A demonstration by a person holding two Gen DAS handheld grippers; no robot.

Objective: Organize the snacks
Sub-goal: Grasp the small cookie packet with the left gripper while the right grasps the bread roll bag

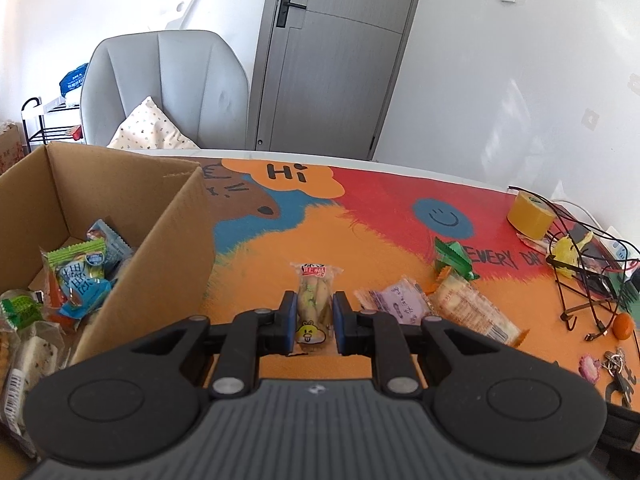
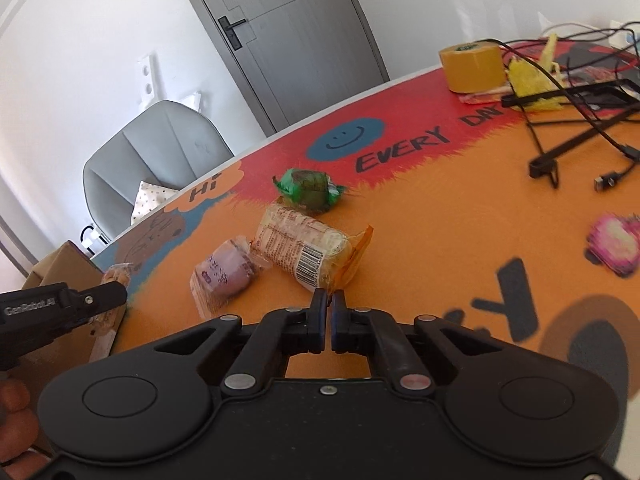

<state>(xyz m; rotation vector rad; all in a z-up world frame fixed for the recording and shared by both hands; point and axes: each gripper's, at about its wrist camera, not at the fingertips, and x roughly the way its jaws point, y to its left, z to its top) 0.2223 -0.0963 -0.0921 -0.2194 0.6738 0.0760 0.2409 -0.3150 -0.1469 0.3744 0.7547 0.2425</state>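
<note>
- On the mat (image 1: 280,248), between the left gripper's (image 1: 314,320) blue pads, lies a clear snack pack (image 1: 315,300); the jaws flank it closely, but whether they pinch it I cannot tell.
- Right gripper (image 2: 329,316): jaws nearly together, nothing between them, hovering just short of the barcode pack (image 2: 304,246).
- Done so far, judging by the layout: the box (image 1: 172,240) at the left already holds a pile of wrapped snacks (image 1: 84,268).
- Left to do: the clear pack, a purple pack (image 2: 226,274), the barcode pack and a green-wrapped one (image 2: 310,188) lie out on the mat (four, as far as I can count).
- Edges: the box's near wall stands tall just left of the clear pack, so I judge a lift has to clear that rim before moving over.
- Open room: bare mat ahead of the left gripper and around the right one; the purple pack and the barcode pack touch each other, so picking one may nudge the other.
- Clutter to avoid: a tape roll (image 2: 472,66), cables (image 2: 580,120) and a wire stand (image 1: 580,280) crowd the far right, well apart from the snacks.
</note>
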